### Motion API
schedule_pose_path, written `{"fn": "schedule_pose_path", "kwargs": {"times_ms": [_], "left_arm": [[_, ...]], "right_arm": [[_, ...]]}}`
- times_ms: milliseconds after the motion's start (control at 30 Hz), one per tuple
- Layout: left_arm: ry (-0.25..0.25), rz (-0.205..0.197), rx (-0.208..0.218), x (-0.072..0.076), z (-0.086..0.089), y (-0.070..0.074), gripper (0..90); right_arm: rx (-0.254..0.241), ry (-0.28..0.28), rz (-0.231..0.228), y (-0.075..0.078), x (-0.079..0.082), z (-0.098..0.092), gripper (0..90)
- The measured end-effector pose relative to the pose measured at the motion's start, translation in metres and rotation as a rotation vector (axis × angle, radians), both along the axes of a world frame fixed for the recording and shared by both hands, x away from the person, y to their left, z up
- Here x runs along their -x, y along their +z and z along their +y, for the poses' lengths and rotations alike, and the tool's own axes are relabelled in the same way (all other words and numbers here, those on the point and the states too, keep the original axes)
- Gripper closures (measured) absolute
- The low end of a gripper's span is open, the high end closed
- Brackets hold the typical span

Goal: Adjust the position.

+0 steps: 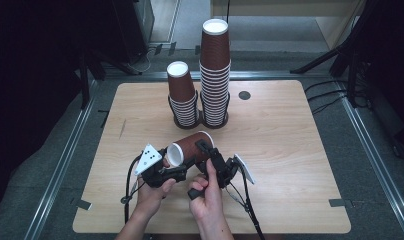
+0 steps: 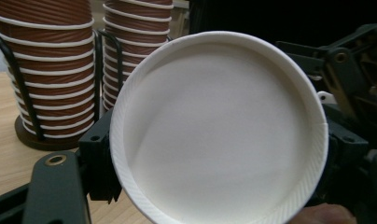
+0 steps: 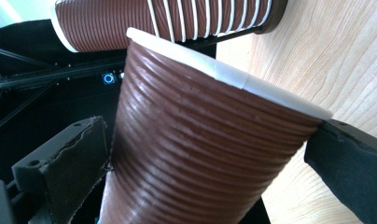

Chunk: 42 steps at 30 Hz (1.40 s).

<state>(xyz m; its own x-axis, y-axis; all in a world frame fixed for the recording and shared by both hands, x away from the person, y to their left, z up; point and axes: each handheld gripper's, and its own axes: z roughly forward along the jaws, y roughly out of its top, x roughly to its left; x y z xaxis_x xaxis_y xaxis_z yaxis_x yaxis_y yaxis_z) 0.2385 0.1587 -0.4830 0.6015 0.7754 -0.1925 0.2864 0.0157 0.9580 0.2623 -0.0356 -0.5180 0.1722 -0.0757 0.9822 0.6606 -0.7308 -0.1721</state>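
**Brown paper cup held between two grippers above the table**

In the high view, the whole wooden table (image 1: 290,150) is seen, and at its far side two stacks of brown ribbed cups are standing in black wire holders: the tall stack (image 1: 214,75) on the right and the short stack (image 1: 182,95) touching it on the left. This overview is not given by the gripper views, where the stacks are seen only in part.

Near the front edge, one single cup (image 1: 190,148) is held on its side, above the table top, between the left gripper (image 1: 162,172) and the right gripper (image 1: 212,160).

In the left gripper view, the white bottom (image 2: 219,128) of the cup is seen round and very close, with a thin raised rim around it. The left jaws are closed together at this end of the cup; what exactly is pinched cannot be told.

In the right gripper view, the brown ribbed wall (image 3: 200,154) is shown with its white edge, and the right jaws are clamped on this wall from both sides.
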Motion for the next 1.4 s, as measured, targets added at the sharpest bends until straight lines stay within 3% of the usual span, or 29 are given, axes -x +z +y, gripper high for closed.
{"fn": "schedule_pose_path", "kwargs": {"times_ms": [467, 767, 900, 1033, 1200, 1400], "left_arm": [[-0.047, -0.01, -0.057, 0.003, -0.009, -0.001, 21.6], [-0.061, 0.046, -0.057, -0.002, -0.006, -0.004, 18.8], [-0.049, 0.06, -0.044, -0.003, -0.005, -0.004, 6.7], [-0.062, 0.072, -0.001, -0.004, 0.0, -0.002, 2.5], [-0.069, 0.07, 0.009, -0.003, 0.005, 0.0, 2.4], [-0.058, 0.078, 0.014, -0.005, 0.011, -0.001, 2.4]], "right_arm": [[-0.061, 0.015, 0.025, -0.008, -0.013, -0.001, 1.6], [-0.045, 0.002, -0.024, -0.012, -0.013, -0.001, 12.0], [-0.045, -0.026, -0.081, -0.009, -0.012, -0.003, 12.5], [0.01, -0.071, -0.105, -0.004, -0.014, -0.01, 12.5], [0.111, -0.11, -0.153, 0.002, -0.019, -0.022, 12.5], [0.304, -0.155, -0.234, 0.009, -0.025, -0.036, 12.3]]}}
